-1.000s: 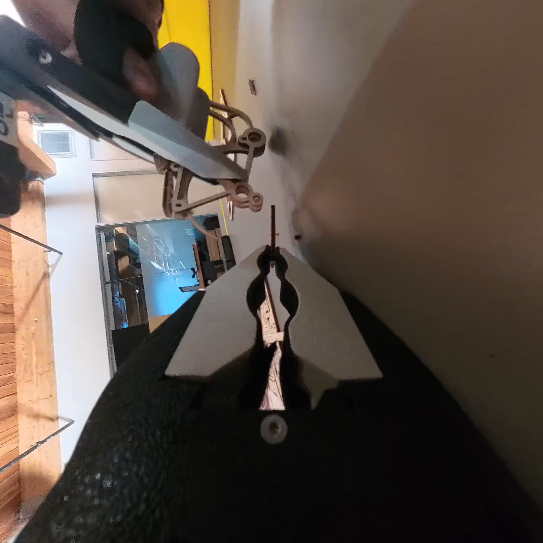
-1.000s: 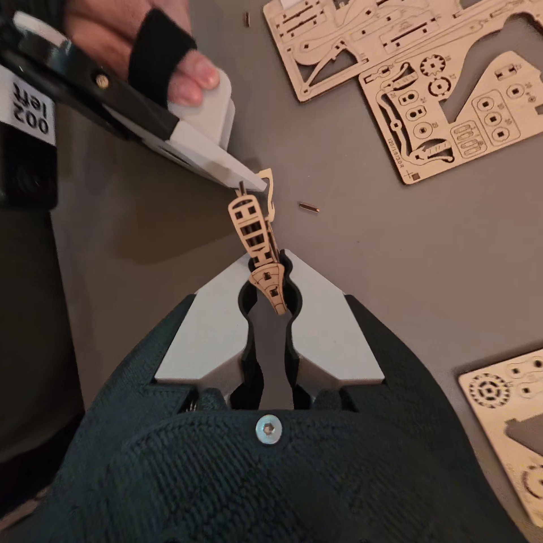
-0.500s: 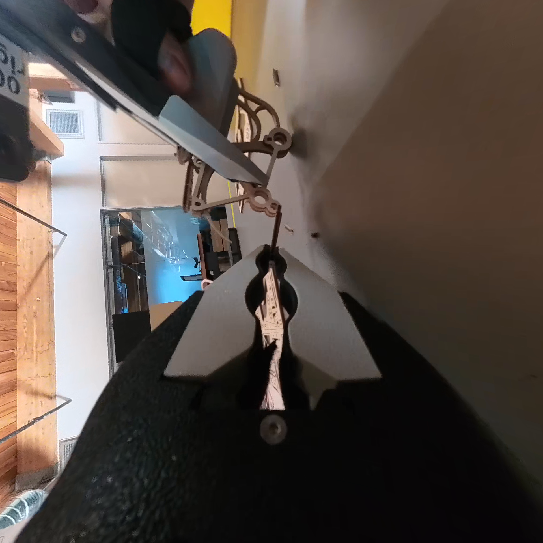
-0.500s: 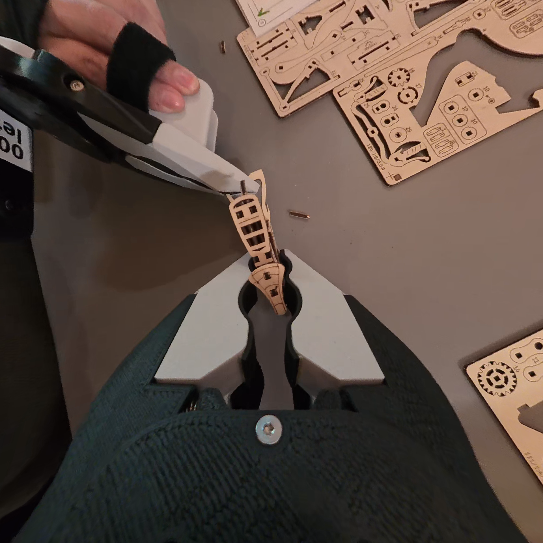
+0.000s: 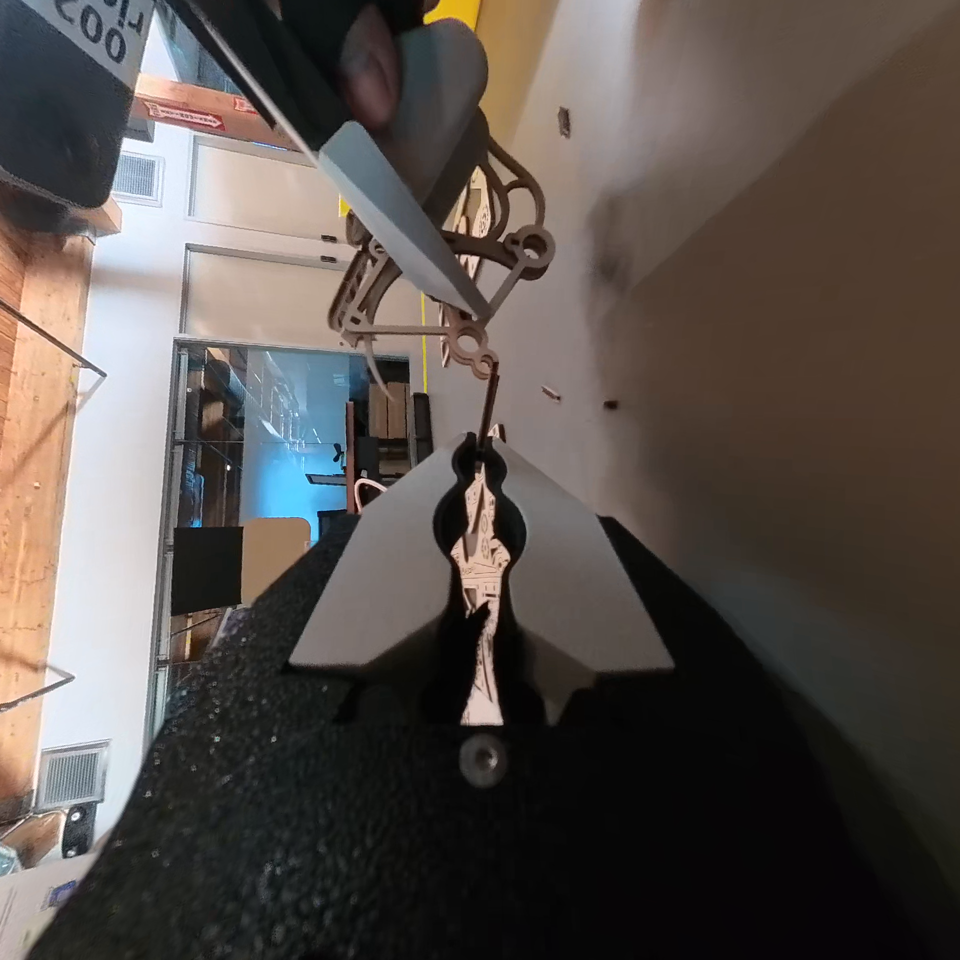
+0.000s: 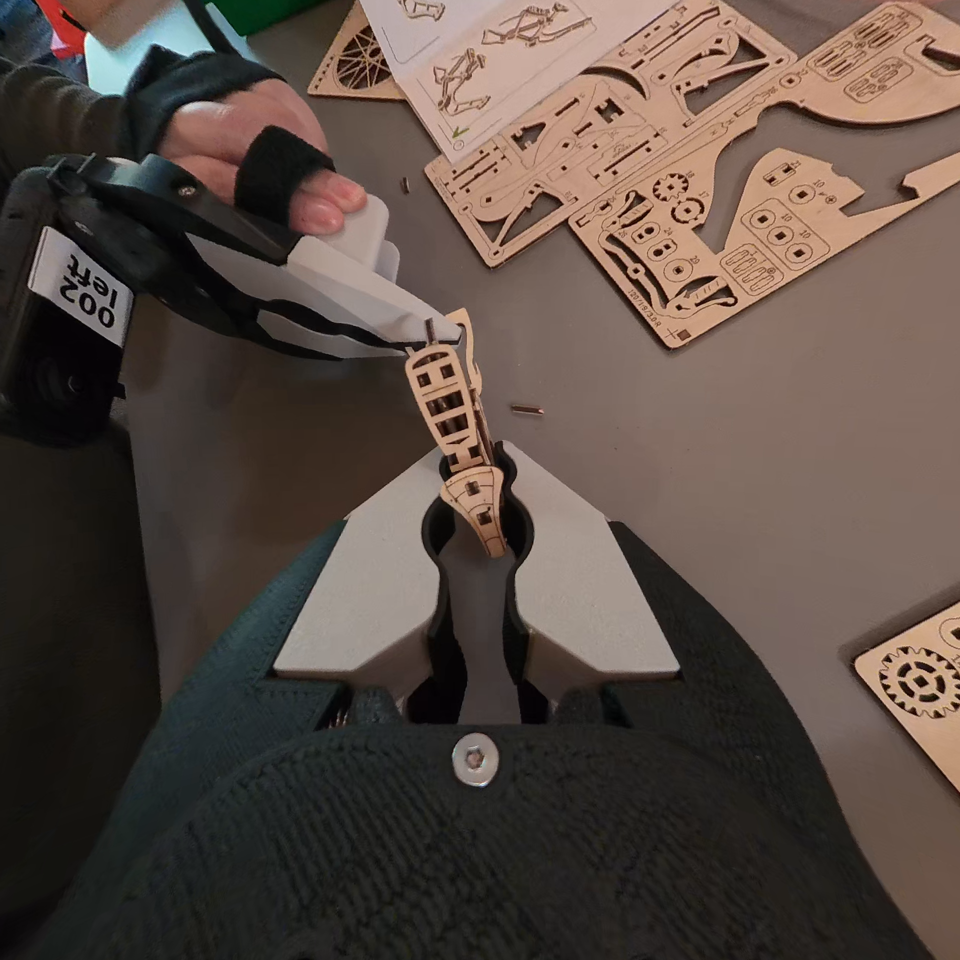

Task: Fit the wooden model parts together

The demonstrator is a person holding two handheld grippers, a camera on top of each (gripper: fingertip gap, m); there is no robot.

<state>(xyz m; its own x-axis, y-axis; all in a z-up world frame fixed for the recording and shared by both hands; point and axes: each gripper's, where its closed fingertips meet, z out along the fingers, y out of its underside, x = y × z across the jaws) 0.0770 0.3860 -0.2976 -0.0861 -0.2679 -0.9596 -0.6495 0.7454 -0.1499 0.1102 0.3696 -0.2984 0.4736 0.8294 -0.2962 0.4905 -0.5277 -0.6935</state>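
Note:
My right gripper [image 6: 472,457] is shut on a small wooden model assembly [image 6: 441,395] with ladder-like cut-outs and holds it above the grey table [image 6: 727,467]. My left gripper [image 6: 441,337] comes in from the left, shut on a short dark wooden pin [image 6: 430,328] at the assembly's top end. In the left wrist view, my left gripper [image 5: 480,444] pinches the pin [image 5: 491,405]. The pin's far tip touches the lower ringed lobe of the assembly [image 5: 545,257]. The right gripper [image 5: 475,311] holds that assembly from above.
Laser-cut wooden part sheets [image 6: 727,208] lie at the back right, with a paper instruction sheet [image 6: 493,52] on them. Another sheet with a gear [image 6: 914,691] lies at the right edge. A loose pin [image 6: 527,410] lies on the table. A person's hand [image 6: 249,135] holds the left gripper. There is about 5 centimeters between the tips of the two grippers.
The left gripper with the pin has closed in on the assembly, and the pin's tip now meets its lower lobe. Both grippers stay shut.

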